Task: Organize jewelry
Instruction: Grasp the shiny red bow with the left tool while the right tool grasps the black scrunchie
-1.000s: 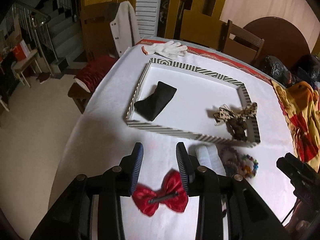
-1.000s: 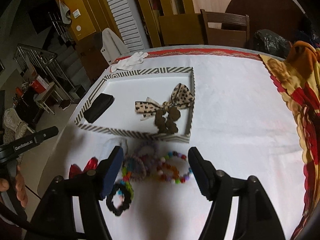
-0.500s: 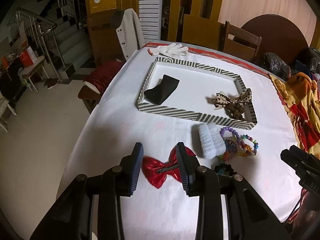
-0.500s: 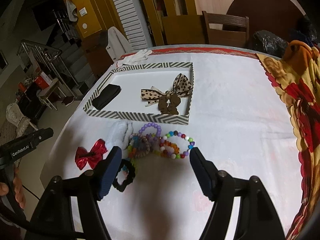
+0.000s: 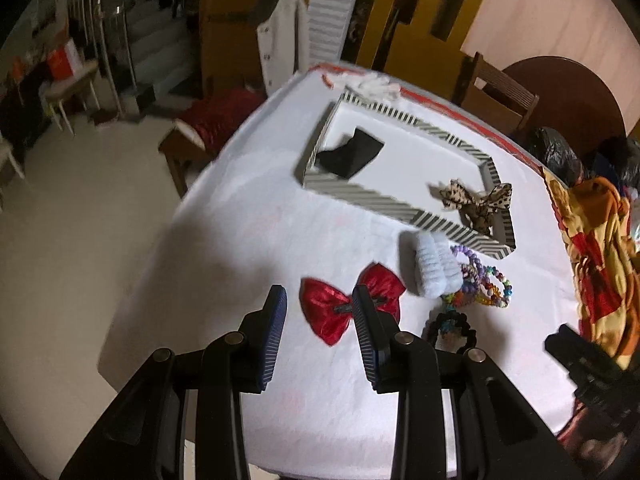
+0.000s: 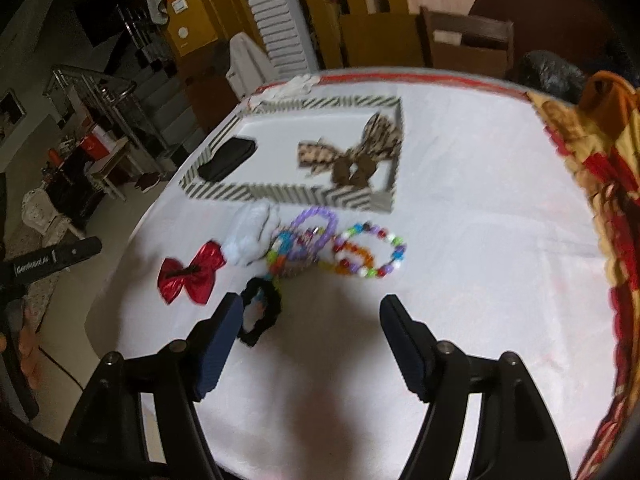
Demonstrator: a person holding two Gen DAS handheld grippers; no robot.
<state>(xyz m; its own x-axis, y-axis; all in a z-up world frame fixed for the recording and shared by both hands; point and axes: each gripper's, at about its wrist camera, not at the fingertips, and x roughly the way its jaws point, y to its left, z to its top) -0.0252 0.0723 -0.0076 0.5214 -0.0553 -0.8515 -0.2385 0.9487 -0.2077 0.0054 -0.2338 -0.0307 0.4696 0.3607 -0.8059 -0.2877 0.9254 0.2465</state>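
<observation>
A striped tray (image 5: 372, 196) (image 6: 288, 194) on the white table holds a black pouch (image 5: 350, 154) (image 6: 228, 159) and a leopard bow (image 5: 476, 202) (image 6: 352, 152). In front of it lie a red bow clip (image 5: 344, 304) (image 6: 192, 272), a white scrunchie (image 5: 434, 268) (image 6: 250, 236), bead bracelets (image 5: 480, 284) (image 6: 340, 248) and a black scrunchie (image 5: 452, 330) (image 6: 260, 312). My left gripper (image 5: 320, 300) is open and empty above the red bow. My right gripper (image 6: 312, 308) is open and empty above the table, just short of the bracelets.
A white glove (image 5: 372, 80) lies behind the tray. A patterned cloth (image 6: 600, 200) covers the table's right side. Chairs (image 5: 500, 96) stand beyond the far edge. The table's left edge (image 5: 168, 240) drops to the floor.
Both grippers have pulled back and up from the table, so more of it shows. The left view has swung left. The red bow stays on the table. Both stay open.
</observation>
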